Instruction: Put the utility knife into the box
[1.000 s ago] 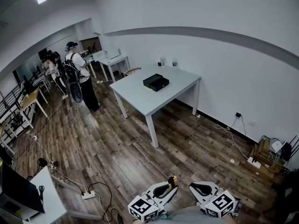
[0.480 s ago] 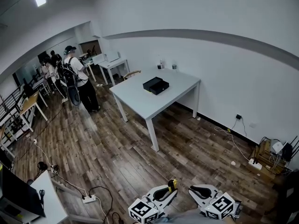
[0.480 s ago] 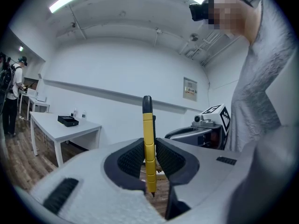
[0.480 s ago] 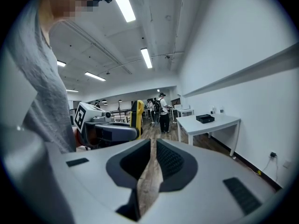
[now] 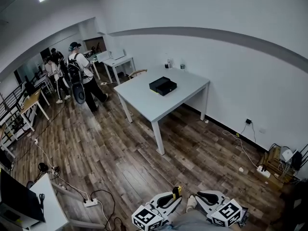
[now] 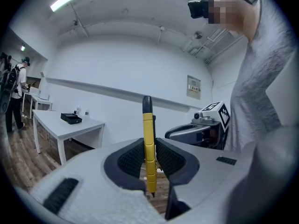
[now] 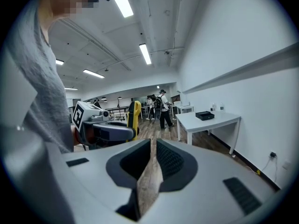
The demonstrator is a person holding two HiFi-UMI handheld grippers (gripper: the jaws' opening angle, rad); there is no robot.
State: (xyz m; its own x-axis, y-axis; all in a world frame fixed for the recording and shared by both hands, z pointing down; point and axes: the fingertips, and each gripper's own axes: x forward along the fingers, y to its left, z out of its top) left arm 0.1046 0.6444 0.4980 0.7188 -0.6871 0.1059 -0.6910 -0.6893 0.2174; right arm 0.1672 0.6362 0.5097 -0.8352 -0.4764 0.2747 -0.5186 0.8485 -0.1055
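Observation:
A black box [image 5: 162, 85] lies on the white table [image 5: 147, 105] across the room, far from both grippers. It also shows small as the box [image 6: 71, 118] in the left gripper view and the box [image 7: 204, 115] in the right gripper view. My left gripper [image 5: 177, 195] is shut on a yellow utility knife [image 5: 176, 190]. The knife [image 6: 148, 143] stands upright between the pads, its dark tip above them. My right gripper [image 5: 198, 195] hangs beside it, jaws shut with nothing in them [image 7: 152, 146].
Several people [image 5: 79, 76] stand by desks at the far left. A power strip with cables [image 5: 91, 202] lies on the wood floor next to a white desk [image 5: 48, 201]. More cables and boxes [image 5: 274, 160] sit by the right wall.
The people at the far left have shifted about. A shoe tip now shows between the two grippers. Both grippers keep their places at the bottom of the head view.

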